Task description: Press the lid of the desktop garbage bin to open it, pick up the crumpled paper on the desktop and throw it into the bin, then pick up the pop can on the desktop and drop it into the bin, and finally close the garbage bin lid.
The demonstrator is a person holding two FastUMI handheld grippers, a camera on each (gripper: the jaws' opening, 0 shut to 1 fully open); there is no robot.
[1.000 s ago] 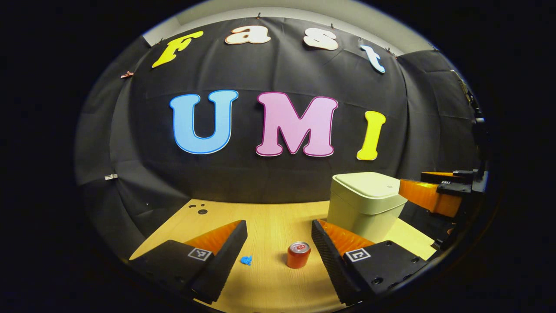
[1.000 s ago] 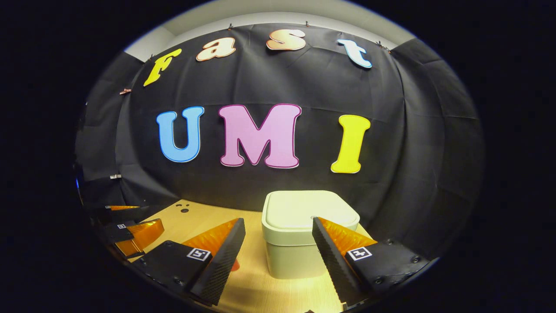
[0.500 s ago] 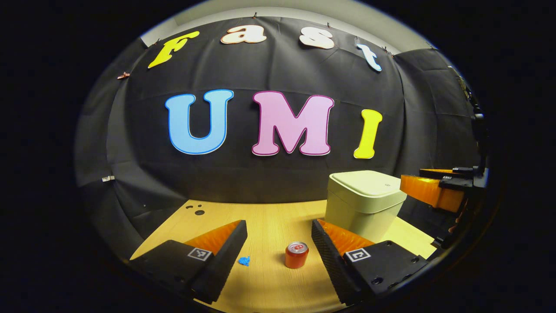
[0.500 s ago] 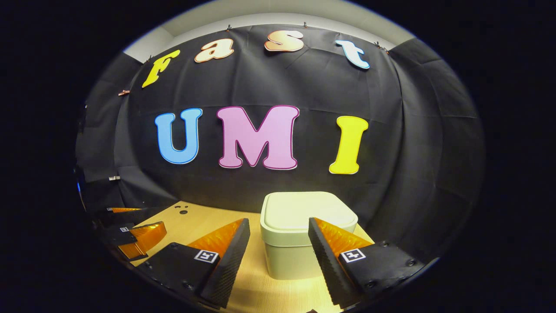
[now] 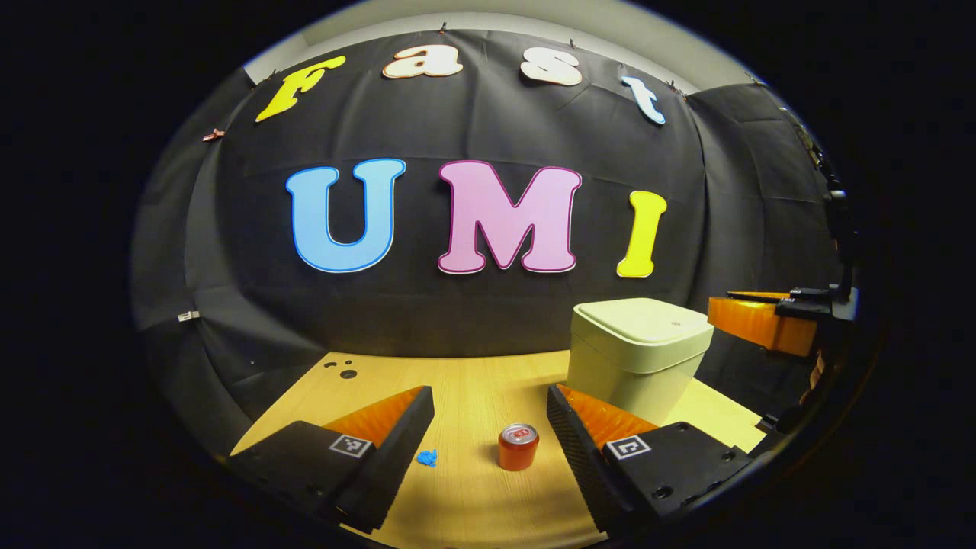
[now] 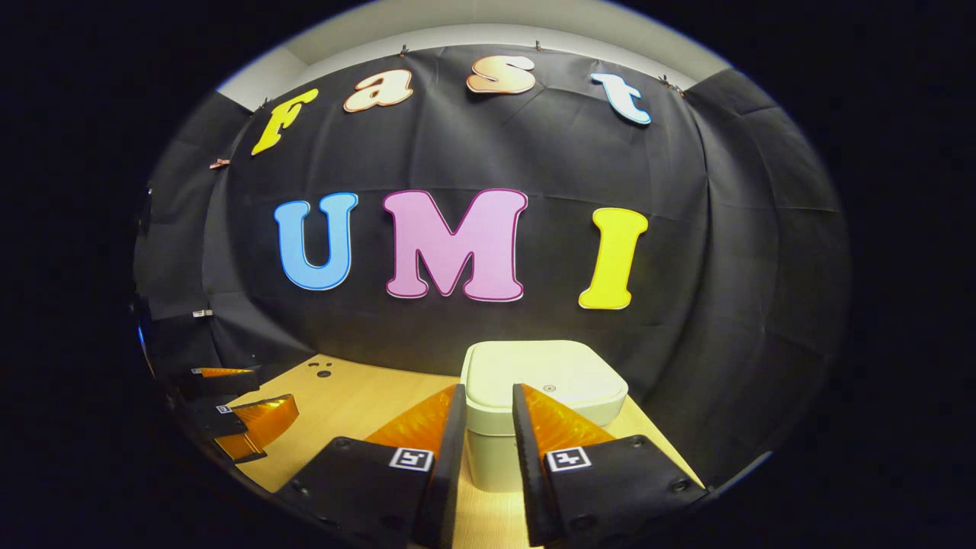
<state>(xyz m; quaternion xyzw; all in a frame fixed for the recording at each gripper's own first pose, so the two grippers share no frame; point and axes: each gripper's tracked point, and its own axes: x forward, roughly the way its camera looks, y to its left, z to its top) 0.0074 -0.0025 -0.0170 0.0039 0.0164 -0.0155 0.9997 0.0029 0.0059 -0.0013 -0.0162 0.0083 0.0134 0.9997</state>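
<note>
Left gripper (image 5: 488, 427) open above the counter (image 5: 465, 381); can (image 5: 518, 447) and paper (image 5: 426, 457) between its fingers. Right gripper (image 6: 485, 438), nearly closed and empty, partly hides the closed bin (image 6: 545, 385).

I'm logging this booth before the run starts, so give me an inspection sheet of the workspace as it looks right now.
Surface: light wooden desktop, with small dark holes near its far left corner.
Job's things: garbage bin upright on the desktop, lid closed; pop can upright; small blue crumpled paper lying apart from the can, to its left in the left gripper view.
Clutter: nothing seen.
Grippers: left gripper open, above the desktop, holding nothing; right gripper narrowed to a slim gap, holding nothing, in front of the bin.
Cables: nothing seen.
Surroundings: black cloth wall behind the desktop; pale wall strip above it.
</note>
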